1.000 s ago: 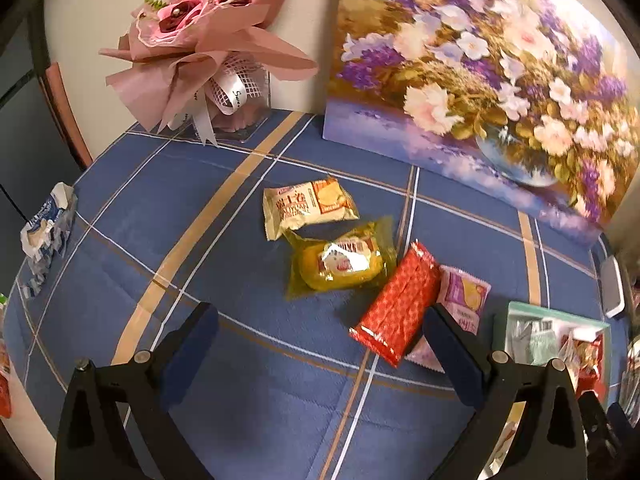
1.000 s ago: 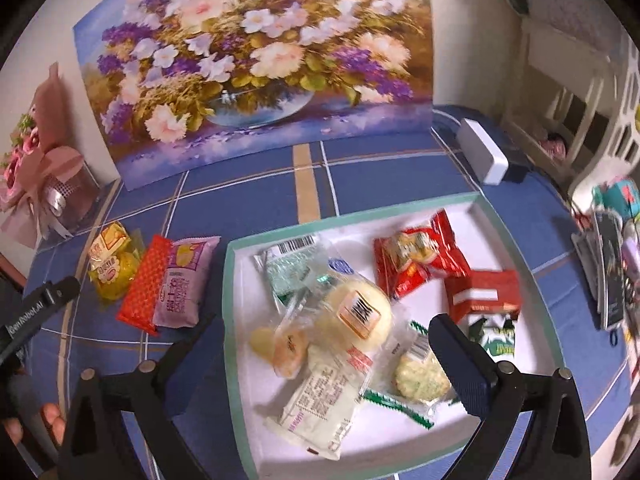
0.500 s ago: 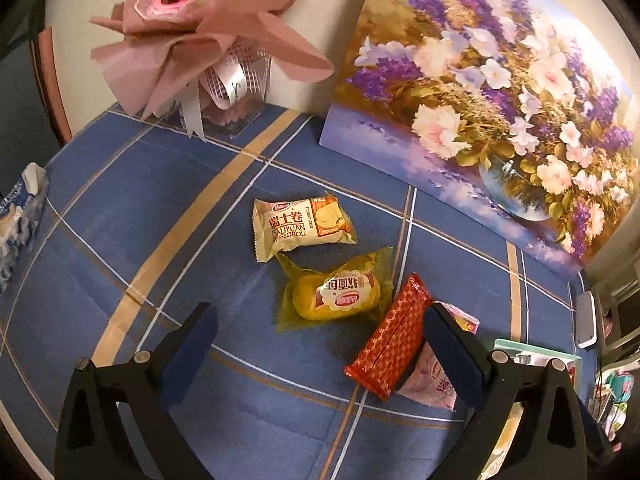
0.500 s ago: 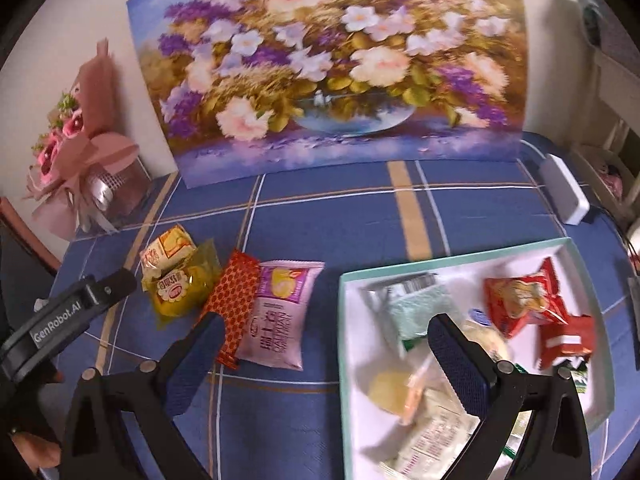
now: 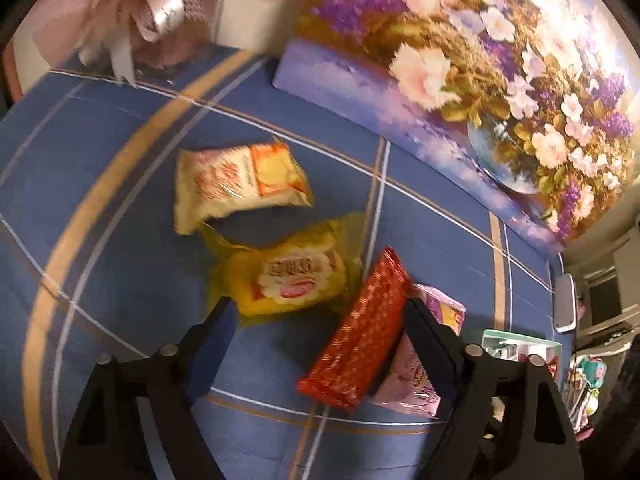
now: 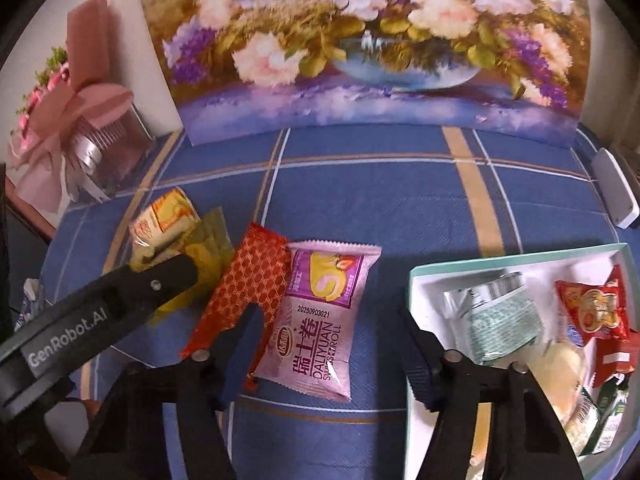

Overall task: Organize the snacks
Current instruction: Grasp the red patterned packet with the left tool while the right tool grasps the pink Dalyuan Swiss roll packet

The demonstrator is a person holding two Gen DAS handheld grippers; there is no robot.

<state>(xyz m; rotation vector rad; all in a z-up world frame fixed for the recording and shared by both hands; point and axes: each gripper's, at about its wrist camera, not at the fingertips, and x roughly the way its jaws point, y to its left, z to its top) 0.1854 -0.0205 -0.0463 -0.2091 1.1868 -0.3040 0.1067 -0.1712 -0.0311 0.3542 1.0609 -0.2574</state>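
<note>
Four loose snacks lie on the blue checked cloth: a cream Swiss roll packet (image 5: 240, 184), a yellow cake packet (image 5: 284, 276), a long red packet (image 5: 360, 332) and a pink Swiss roll packet (image 6: 320, 316). My left gripper (image 5: 320, 340) hangs low over them with its jaws closing. The red packet lies between its fingers and the yellow cake just past its left fingertip, neither pressed. My right gripper (image 6: 320, 336) straddles the pink packet, its jaws closing, and a gap shows on the right side. In the right wrist view my left gripper's black finger (image 6: 160, 284) lies over the yellow cake.
A white tray with a mint rim (image 6: 416, 280) holds several wrapped snacks at the right. A flower painting (image 6: 360, 40) leans on the back wall. A pink bouquet in a clear box (image 6: 76, 120) stands at the back left. A white box (image 6: 616, 188) lies at the far right.
Both grippers have sunk toward the loose snacks and their jaws have narrowed. The right view has swung left from over the tray to the pink packet.
</note>
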